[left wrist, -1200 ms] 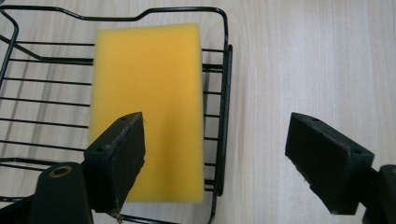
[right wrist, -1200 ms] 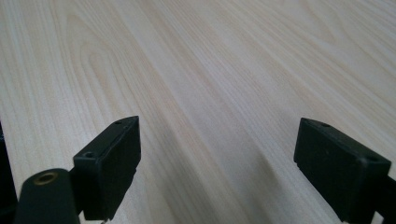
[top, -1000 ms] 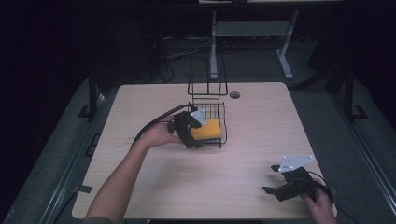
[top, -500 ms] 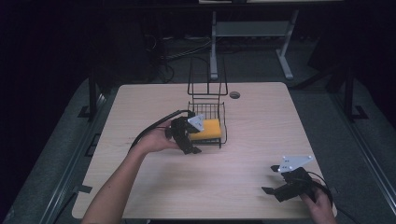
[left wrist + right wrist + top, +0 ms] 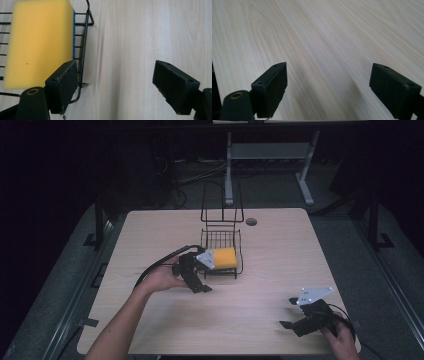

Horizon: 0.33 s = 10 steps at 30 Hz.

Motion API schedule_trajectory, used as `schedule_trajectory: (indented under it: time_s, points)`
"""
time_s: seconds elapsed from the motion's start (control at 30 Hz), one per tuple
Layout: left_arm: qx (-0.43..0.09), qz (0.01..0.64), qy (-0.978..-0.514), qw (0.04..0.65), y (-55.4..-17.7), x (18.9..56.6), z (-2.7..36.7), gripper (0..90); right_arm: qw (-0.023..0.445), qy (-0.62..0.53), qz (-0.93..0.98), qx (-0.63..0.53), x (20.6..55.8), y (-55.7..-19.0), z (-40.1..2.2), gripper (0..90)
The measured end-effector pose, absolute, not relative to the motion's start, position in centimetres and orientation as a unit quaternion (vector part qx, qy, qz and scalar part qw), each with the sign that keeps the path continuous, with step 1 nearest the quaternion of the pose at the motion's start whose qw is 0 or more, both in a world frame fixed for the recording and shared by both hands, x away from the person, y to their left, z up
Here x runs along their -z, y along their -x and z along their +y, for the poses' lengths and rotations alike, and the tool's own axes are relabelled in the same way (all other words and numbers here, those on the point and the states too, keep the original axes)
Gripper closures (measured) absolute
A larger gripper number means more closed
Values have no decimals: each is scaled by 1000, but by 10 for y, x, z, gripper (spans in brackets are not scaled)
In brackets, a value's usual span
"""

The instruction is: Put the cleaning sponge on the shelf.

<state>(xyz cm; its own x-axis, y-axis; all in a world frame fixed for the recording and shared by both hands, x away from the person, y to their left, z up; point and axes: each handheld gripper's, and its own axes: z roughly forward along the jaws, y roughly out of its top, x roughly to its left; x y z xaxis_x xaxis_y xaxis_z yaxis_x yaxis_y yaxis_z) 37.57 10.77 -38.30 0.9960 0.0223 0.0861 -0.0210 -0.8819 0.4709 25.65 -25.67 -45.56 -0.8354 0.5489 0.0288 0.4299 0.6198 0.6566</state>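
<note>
A yellow sponge [image 5: 226,257] with a thin blue layer lies in a black wire basket [image 5: 221,232] at the middle of the wooden table. My left gripper [image 5: 201,287] hovers just in front of the basket's near left corner, open and empty. In the left gripper view the sponge [image 5: 40,40] sits inside the basket's wire rim [image 5: 85,37], beyond my left gripper's [image 5: 117,75] left jaw. My right gripper [image 5: 287,312] rests near the table's front right corner, open with nothing in it. In its own view my right gripper [image 5: 328,82] faces bare wood.
A tall wire frame [image 5: 222,202] rises at the basket's back. A round cable hole [image 5: 251,221] sits near the table's far edge. The left gripper's cable [image 5: 160,262] trails to the left. A white desk frame [image 5: 270,150] stands on the floor beyond.
My left gripper has drawn back from the basket toward the person and a little left. The sponge stays in the basket. The right gripper has not moved.
</note>
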Motion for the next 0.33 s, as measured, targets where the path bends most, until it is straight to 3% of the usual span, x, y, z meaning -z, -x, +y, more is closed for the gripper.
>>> schedule_trajectory:
  time_s: [0.33]
  points:
    - [-47,-2,-965,259,-356,385,114,200,95,-273,895,-339,457,-254,-255,145]
